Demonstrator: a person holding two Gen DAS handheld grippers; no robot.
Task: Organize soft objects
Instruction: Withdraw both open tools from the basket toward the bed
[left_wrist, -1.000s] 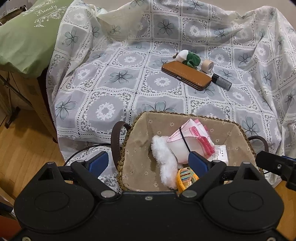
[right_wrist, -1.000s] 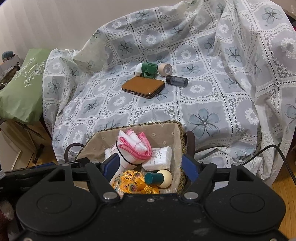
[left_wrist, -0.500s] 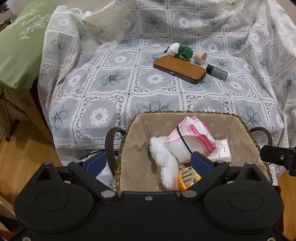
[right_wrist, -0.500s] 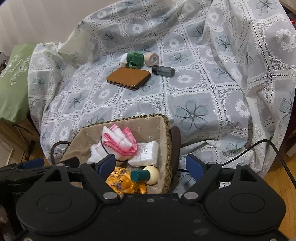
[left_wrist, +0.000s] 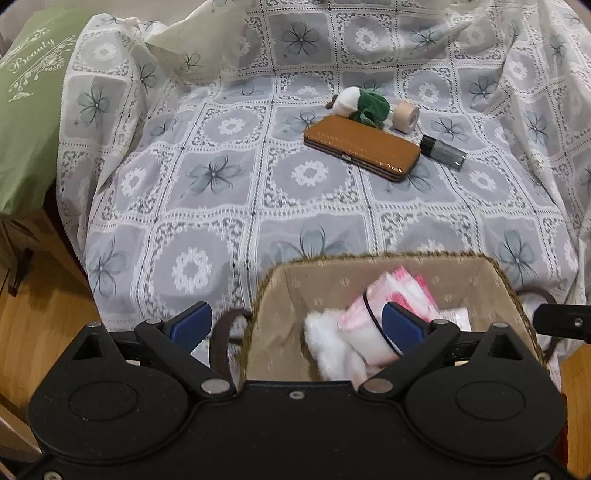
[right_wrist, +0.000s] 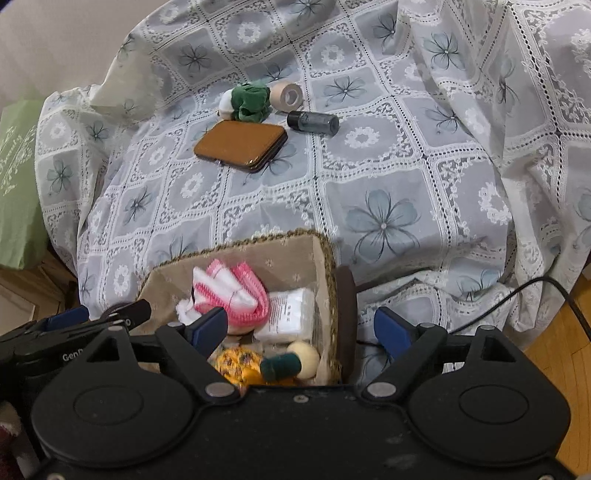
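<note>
only the right wrist view shows the green-capped bottle (right_wrist: 290, 363) in the basket (right_wrist: 325, 254); right gripper (right_wrist: 301, 326) jaws are opening, left gripper (left_wrist: 295, 323) spread, both empty

On the cover (right_wrist: 406, 177): 1 wallet (right_wrist: 242, 145), 1 tape roll (right_wrist: 287, 95), 1 vial (right_wrist: 313, 123), 1 green-white plush (right_wrist: 245, 100). 1 basket (right_wrist: 327, 258). 2 grippers (left_wrist: 295, 325) (right_wrist: 301, 330).
</note>
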